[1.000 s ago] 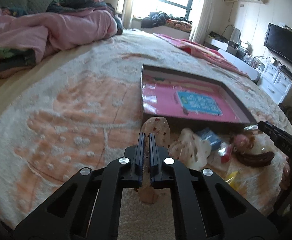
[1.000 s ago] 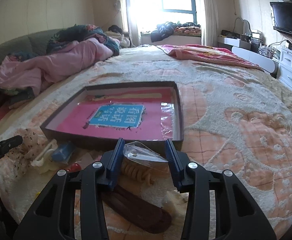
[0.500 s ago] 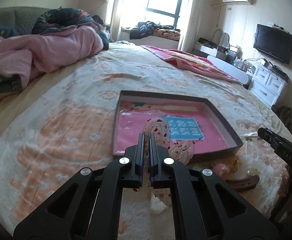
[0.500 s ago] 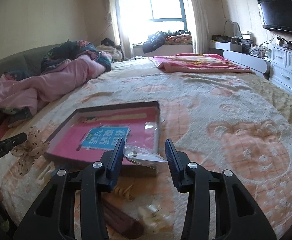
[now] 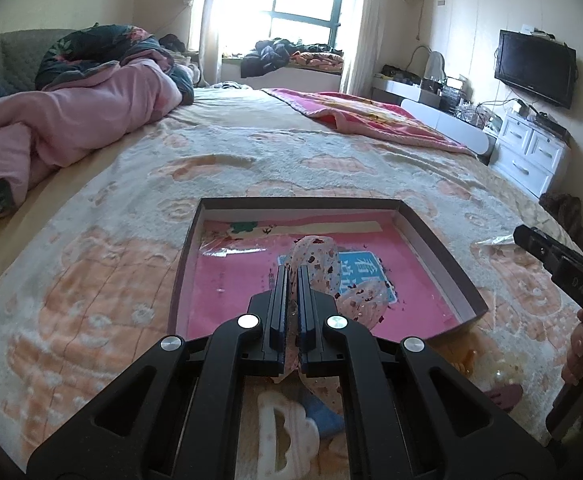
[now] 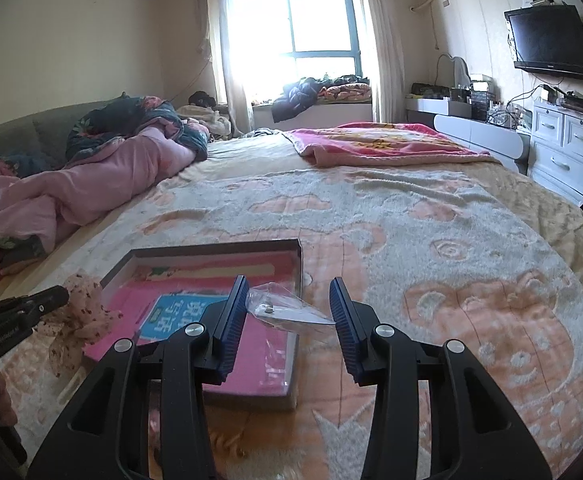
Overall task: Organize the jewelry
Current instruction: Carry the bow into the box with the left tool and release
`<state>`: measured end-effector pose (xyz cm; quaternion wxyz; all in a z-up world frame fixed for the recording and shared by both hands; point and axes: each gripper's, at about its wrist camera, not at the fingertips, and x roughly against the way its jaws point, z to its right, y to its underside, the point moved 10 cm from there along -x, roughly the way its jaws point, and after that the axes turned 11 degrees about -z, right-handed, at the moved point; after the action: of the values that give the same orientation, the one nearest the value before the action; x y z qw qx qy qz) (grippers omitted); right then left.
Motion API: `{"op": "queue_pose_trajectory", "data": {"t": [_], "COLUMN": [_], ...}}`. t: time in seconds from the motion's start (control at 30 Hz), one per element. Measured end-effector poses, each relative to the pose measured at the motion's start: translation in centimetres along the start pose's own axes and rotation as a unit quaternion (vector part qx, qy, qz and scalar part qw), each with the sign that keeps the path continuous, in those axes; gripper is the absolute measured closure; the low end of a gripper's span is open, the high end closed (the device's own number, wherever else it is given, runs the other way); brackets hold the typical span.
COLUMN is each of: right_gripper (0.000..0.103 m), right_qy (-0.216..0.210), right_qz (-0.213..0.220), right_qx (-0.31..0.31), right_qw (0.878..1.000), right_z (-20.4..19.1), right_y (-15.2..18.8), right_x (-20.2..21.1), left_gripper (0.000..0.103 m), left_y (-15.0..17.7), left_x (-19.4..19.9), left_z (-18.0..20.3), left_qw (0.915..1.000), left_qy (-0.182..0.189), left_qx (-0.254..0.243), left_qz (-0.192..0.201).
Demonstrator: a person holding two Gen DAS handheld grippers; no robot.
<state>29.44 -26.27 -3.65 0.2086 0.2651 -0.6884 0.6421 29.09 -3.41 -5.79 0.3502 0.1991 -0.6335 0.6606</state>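
Note:
My left gripper is shut on a sheer pink hair bow with dark red flecks and holds it above the near part of the shallow dark box with a pink floor. The bow also shows in the right wrist view, hanging from the left gripper. My right gripper has its jaws wide apart, with a small clear plastic bag holding a tiny item sticking to its left finger, above the box's right wall. The right gripper also shows in the left wrist view.
The box lies on a fluffy cream and orange bedspread. A white hair clip, a blue item and a dark brown clip lie near the box's front. A pink quilt is piled at the far left.
Both grippers have risen and moved forward over the box. The bow has left the bedspread and hangs over the box floor. The plastic bag has come up with the right gripper.

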Motion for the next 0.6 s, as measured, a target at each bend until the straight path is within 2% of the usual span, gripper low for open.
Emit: {"op": "queue_pose_trajectory", "data": {"t": [0.27, 0.6], "right_gripper": [0.063, 0.063], "right_qy": [0.004, 0.015], "right_qz": [-0.021, -0.073], "right_qx": [0.018, 0.025], "right_qw": [1.0, 0.997], "right_z": [-1.6, -2.7], "right_y": [-0.7, -0.3], "right_x": [-3.5, -8.2], "left_gripper": [0.102, 0.102], "left_y": [-0.5, 0.1], "left_x": [-2.7, -5.6], "left_z": [-0.9, -3.3], "left_qw": [0.9998, 0.9985], "left_qy": [-0.012, -0.024], "left_qx": [0.003, 0.025], "left_qz": [-0.016, -0.043]}}
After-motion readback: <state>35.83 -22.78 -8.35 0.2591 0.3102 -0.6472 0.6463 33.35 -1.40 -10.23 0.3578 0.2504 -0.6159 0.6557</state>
